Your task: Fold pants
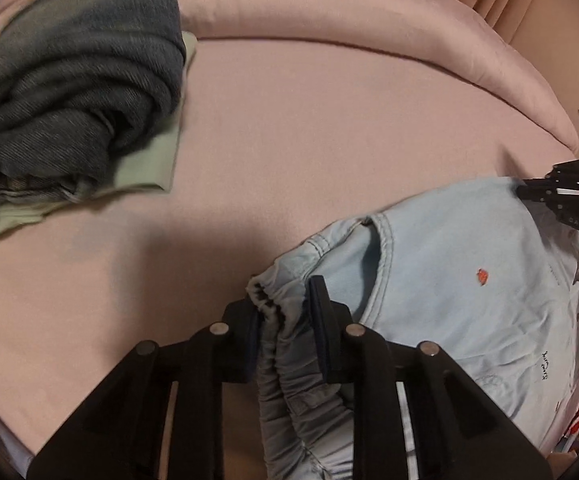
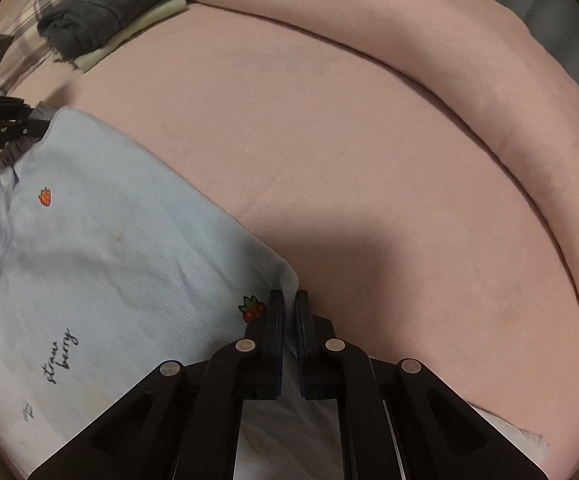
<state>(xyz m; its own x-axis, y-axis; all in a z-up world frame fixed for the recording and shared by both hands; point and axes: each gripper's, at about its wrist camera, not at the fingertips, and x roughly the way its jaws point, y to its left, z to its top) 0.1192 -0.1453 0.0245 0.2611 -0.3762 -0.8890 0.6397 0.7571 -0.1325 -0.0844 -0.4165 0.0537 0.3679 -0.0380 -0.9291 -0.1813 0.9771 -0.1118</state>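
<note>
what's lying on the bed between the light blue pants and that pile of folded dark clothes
Nothing: the left wrist view shows only bare pink sheet between the light blue pants and the folded dark clothes.

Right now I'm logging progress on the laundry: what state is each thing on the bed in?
light blue strawberry pants: spread flat, not yet folded.
left gripper: shut on the gathered waistband.
right gripper: shut on the pants' edge.
dark grey jeans: folded, stacked on a pale green garment.
pink bedsheet: smooth.
</note>
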